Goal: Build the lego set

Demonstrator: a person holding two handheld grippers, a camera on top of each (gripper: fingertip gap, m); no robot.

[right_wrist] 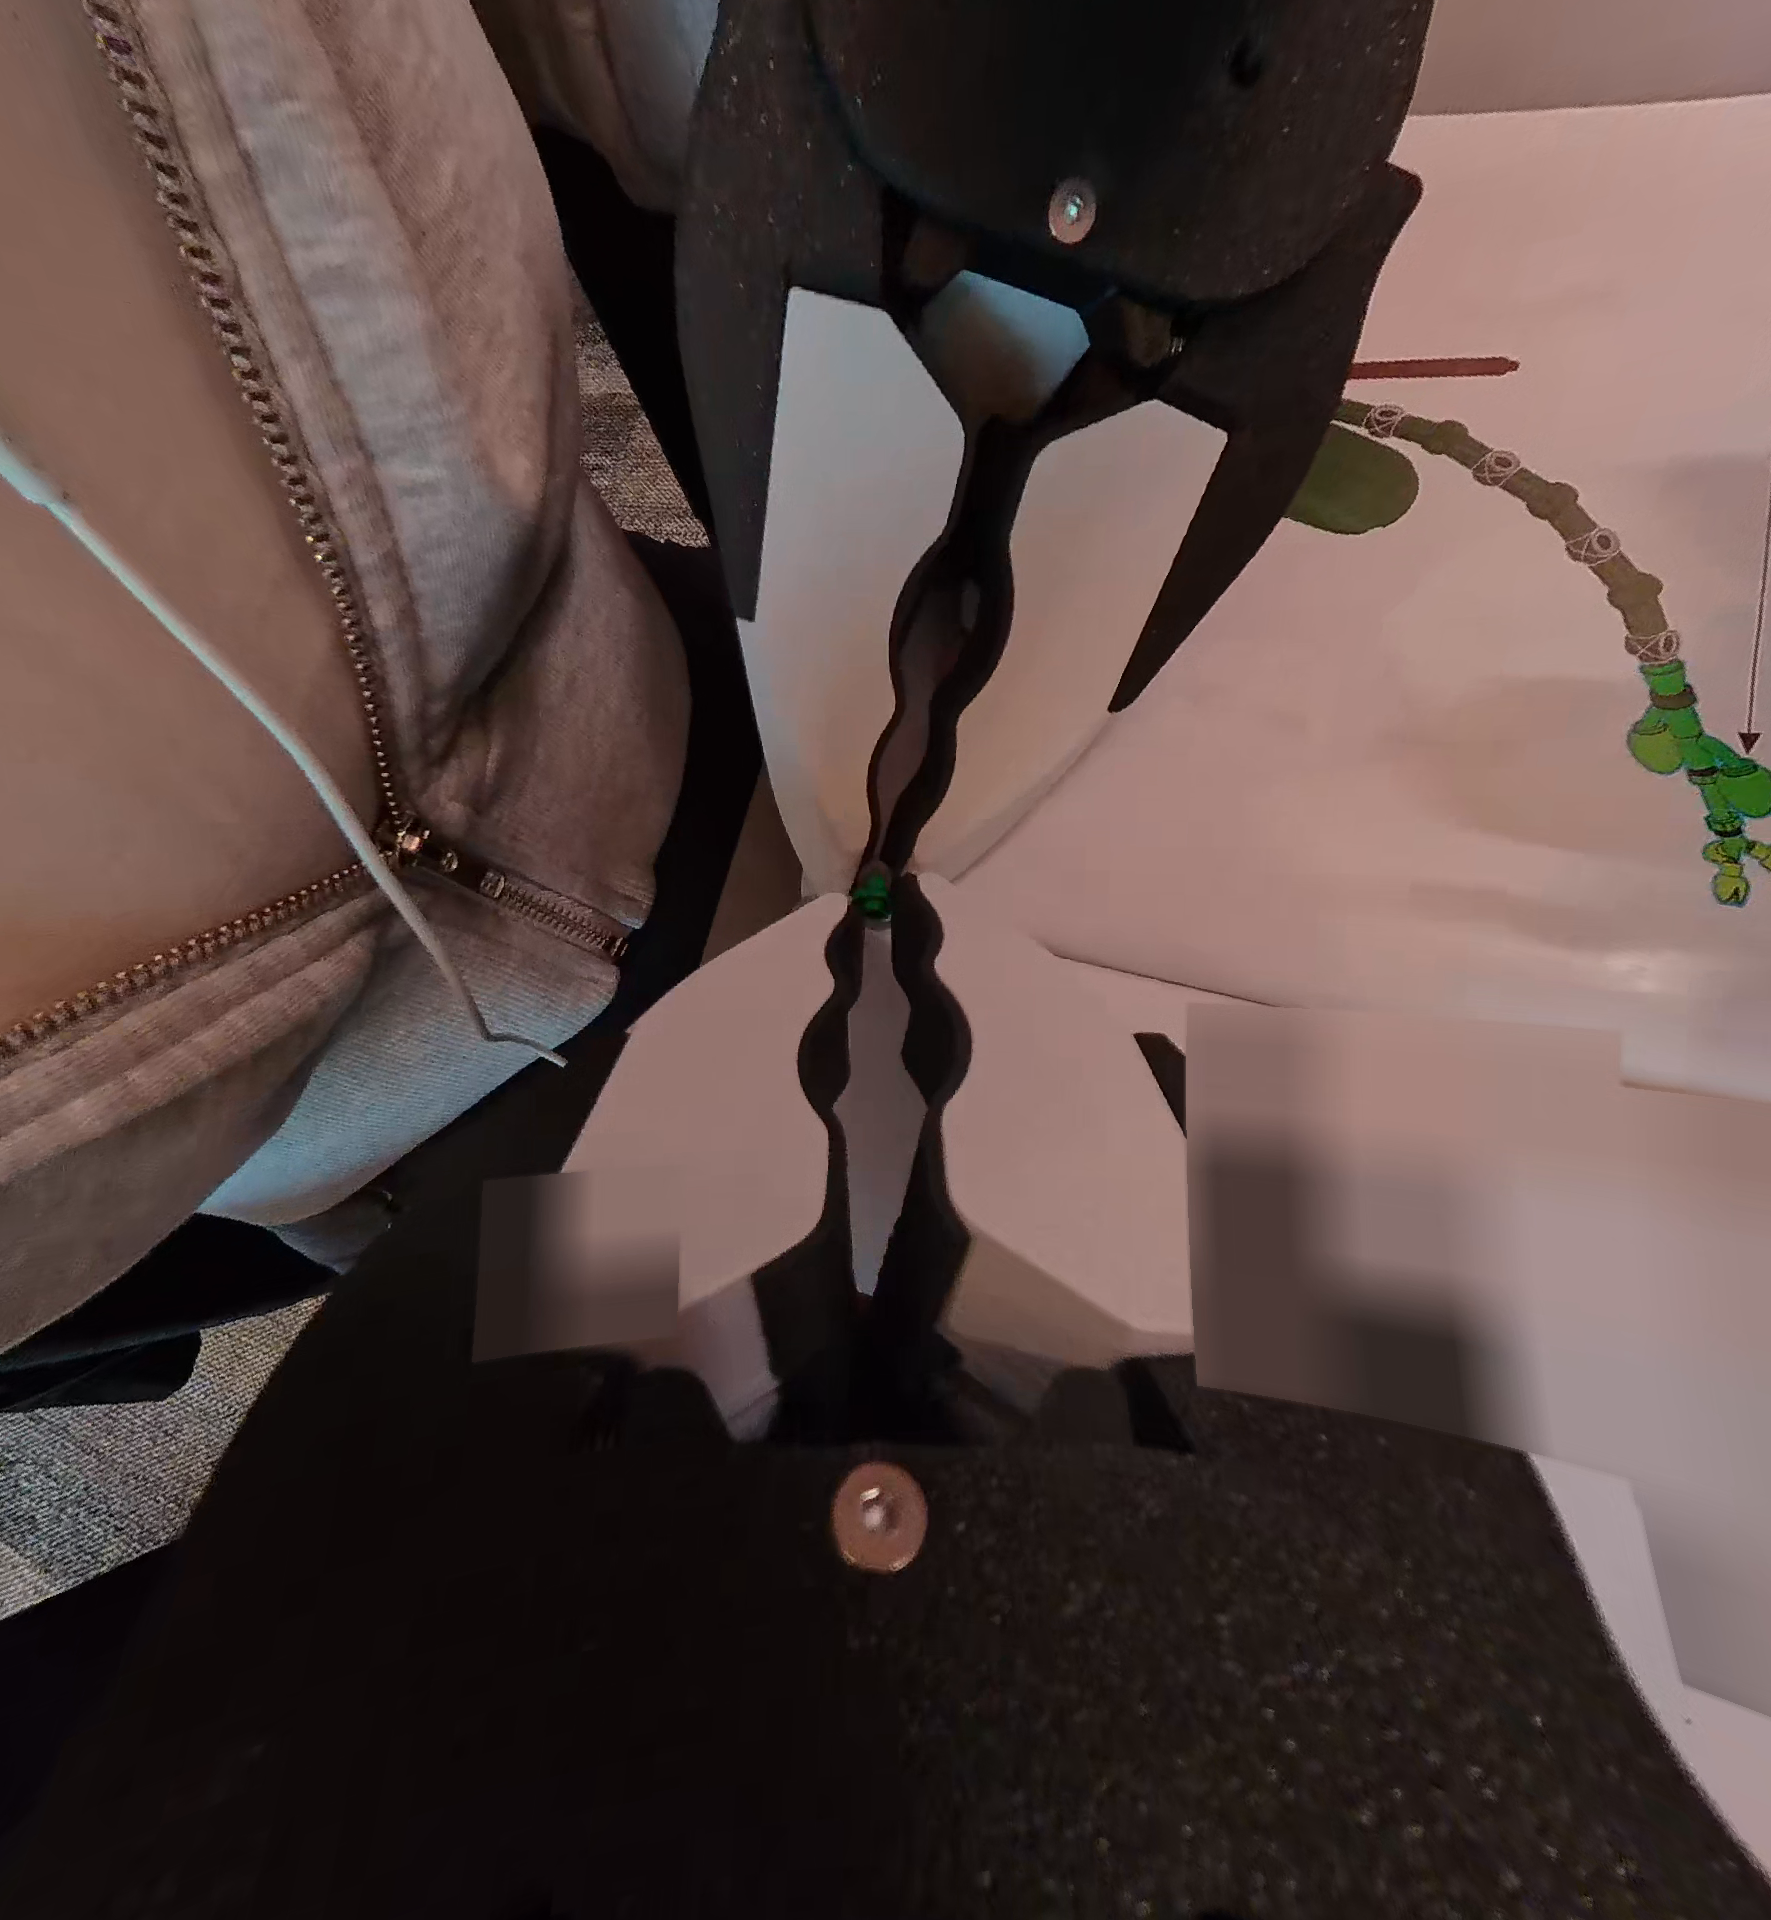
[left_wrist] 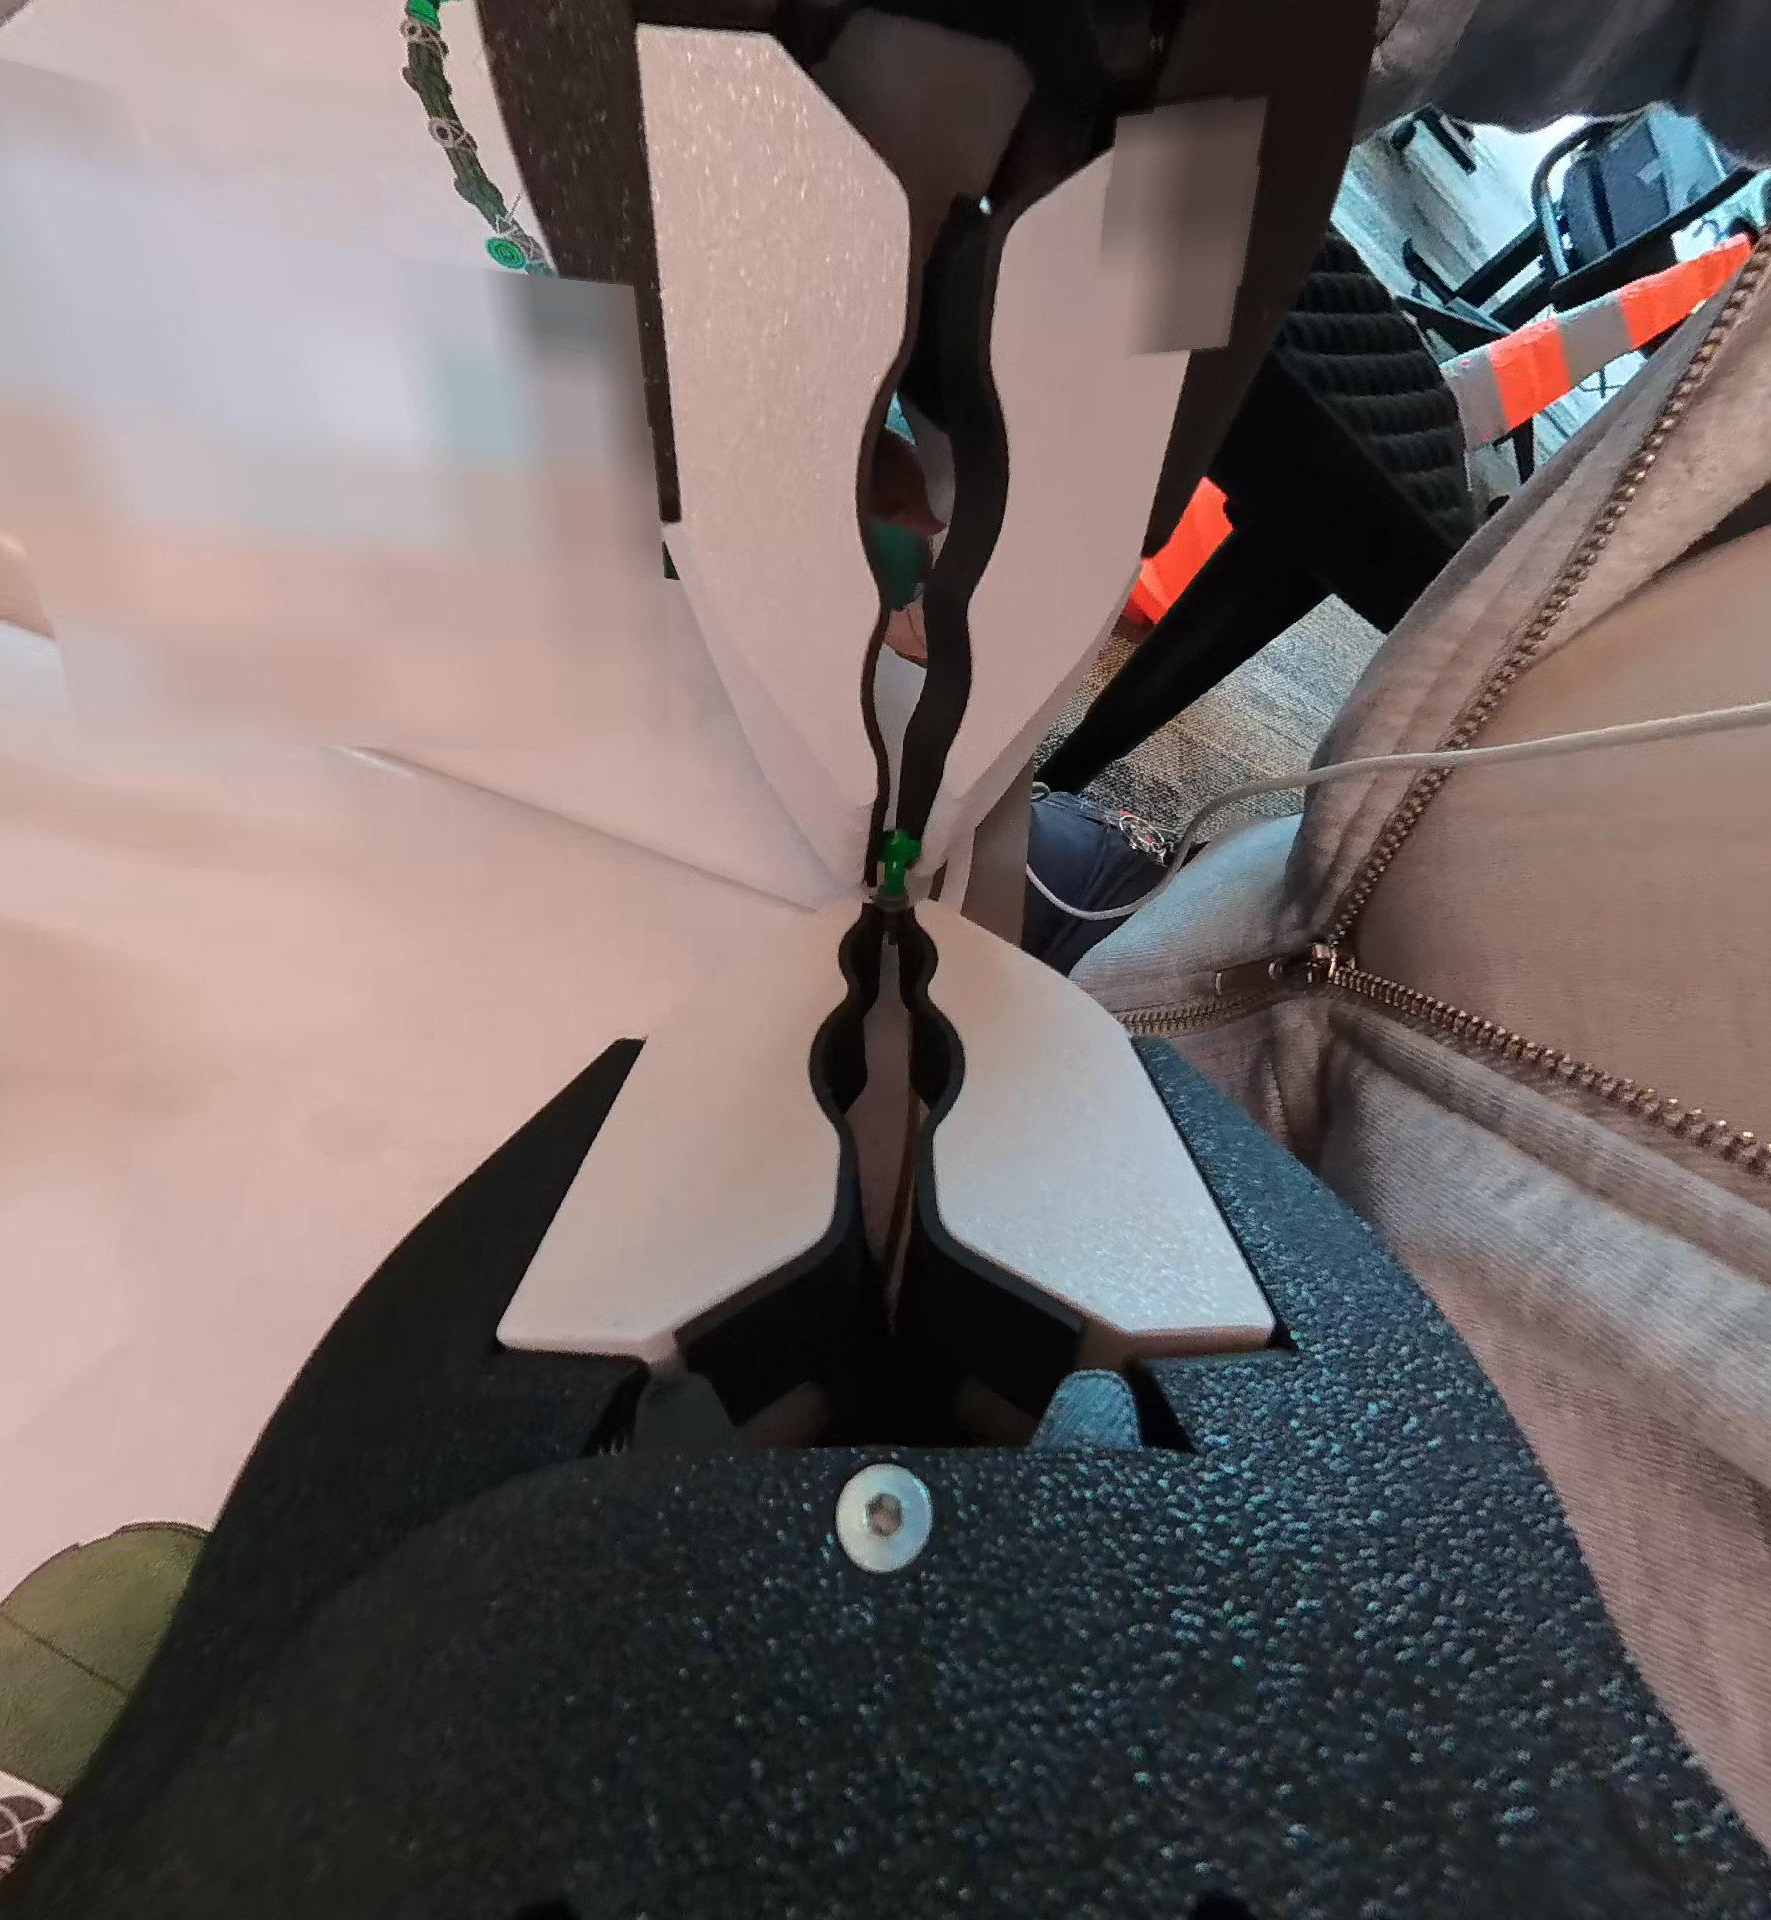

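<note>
My two grippers meet tip to tip over a white printed sheet. A tiny green piece sits between the tips, with a small grey piece on its near end. My left gripper is shut on the grey piece. My right gripper comes from above and pinches the green piece. In the right wrist view, my right gripper is shut on the green piece, and my left gripper meets it from above.
The sheet bears a drawing of a green-tipped stem and a leaf. A person's beige zipped jacket with a white cord is close beside the grippers. An orange-and-white striped bar and a chair stand behind. The tips of both grippers are at nearly the same place.
</note>
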